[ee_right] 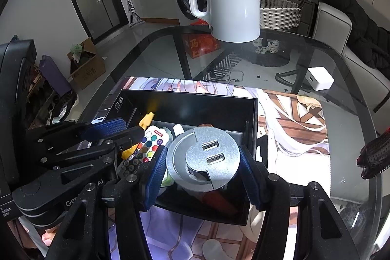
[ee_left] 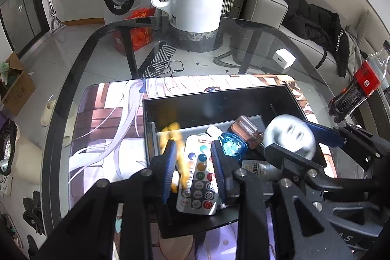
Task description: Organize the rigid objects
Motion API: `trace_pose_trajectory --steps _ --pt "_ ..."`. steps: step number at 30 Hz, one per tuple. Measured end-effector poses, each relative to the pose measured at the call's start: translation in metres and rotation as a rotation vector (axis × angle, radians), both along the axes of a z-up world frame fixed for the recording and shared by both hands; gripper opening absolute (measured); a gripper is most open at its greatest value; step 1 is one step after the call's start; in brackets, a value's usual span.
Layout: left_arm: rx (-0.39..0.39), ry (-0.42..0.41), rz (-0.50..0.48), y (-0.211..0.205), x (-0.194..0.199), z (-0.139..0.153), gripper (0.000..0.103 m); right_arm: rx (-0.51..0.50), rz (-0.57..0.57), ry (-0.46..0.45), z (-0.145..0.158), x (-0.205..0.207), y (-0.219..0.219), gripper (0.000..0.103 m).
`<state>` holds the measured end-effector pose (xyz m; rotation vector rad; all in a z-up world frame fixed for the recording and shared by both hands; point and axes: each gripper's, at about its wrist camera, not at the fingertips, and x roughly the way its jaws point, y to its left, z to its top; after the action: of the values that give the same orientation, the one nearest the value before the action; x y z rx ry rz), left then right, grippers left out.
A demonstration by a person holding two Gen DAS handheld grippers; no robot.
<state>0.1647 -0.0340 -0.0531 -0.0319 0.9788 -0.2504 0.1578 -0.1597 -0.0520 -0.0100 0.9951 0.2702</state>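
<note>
The glass worktop (ee_right: 316,60) fills both views, with a white electric kettle (ee_right: 231,1) at upper centre, well apart from my work. Lower centre, on a printed mat (ee_right: 292,118), sits the black box (ee_right: 185,101) where the rigid objects are being gathered; it already holds several small things, so I judge the sorting well along.

My right gripper (ee_right: 202,169) reaches forward and down over the box's near half, its fingers (ee_right: 156,174) closed on either side of a round silver USB socket puck (ee_right: 202,157), holding it above the contents, probably to set it in.

My left gripper (ee_left: 192,165), in the lower middle of its view, angles down into the same box. Its fingers (ee_left: 169,162) are spread moderately, straddling a white remote with coloured buttons (ee_left: 198,174); whether they touch it I cannot tell. A yellow piece (ee_left: 174,133), blurred, lies beside it, and a blue bottle cap (ee_left: 231,146) just right.
</note>
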Motion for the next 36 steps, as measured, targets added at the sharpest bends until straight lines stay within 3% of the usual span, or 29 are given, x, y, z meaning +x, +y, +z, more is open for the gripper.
trace_pose_trajectory --steps 4,6,8,12,14,18,23,25,27,30,32,34,36 --pt "-0.001 -0.032 0.013 0.0 -0.005 0.005 0.037 0.024 -0.003 0.001 0.003 -0.003 -0.004 0.059" --pt "0.014 -0.071 0.031 0.0 -0.01 0.009 0.05 0.03 -0.003 -0.014 0.006 -0.007 -0.006 0.059" --pt "0.007 -0.102 0.037 0.002 -0.015 0.014 0.055 0.043 -0.007 -0.035 0.011 -0.012 -0.009 0.06" --pt "0.086 -0.23 0.111 0.001 -0.033 0.027 0.085 0.078 -0.025 -0.111 0.025 -0.026 -0.016 0.062" --pt "0.075 -0.311 0.102 0.002 -0.045 0.037 0.086 0.102 -0.039 -0.178 0.036 -0.038 -0.021 0.066" --pt "0.002 -0.395 0.103 0.01 -0.067 0.053 0.089 0.156 -0.055 -0.303 0.055 -0.065 -0.028 0.082" --pt "-0.041 -0.483 0.106 0.022 -0.096 0.071 0.09 0.176 -0.12 -0.376 0.072 -0.101 -0.035 0.087" --pt "-0.03 -0.532 0.097 0.021 -0.111 0.077 0.093 0.169 -0.117 -0.417 0.077 -0.117 -0.033 0.09" --pt "-0.018 -0.586 0.097 0.021 -0.129 0.08 0.103 0.148 -0.11 -0.458 0.081 -0.131 -0.031 0.092" --pt "-0.023 -0.676 0.104 0.022 -0.153 0.082 0.103 0.138 -0.109 -0.505 0.084 -0.147 -0.034 0.092" --pt "-0.03 -0.691 0.148 0.026 -0.164 0.082 0.103 0.127 -0.099 -0.544 0.085 -0.156 -0.036 0.093" --pt "-0.087 -0.655 0.158 0.031 -0.168 0.08 0.103 0.107 -0.079 -0.588 0.088 -0.165 -0.036 0.093" --pt "-0.091 -0.626 0.161 0.035 -0.168 0.078 0.103 0.1 -0.077 -0.613 0.09 -0.171 -0.038 0.094"
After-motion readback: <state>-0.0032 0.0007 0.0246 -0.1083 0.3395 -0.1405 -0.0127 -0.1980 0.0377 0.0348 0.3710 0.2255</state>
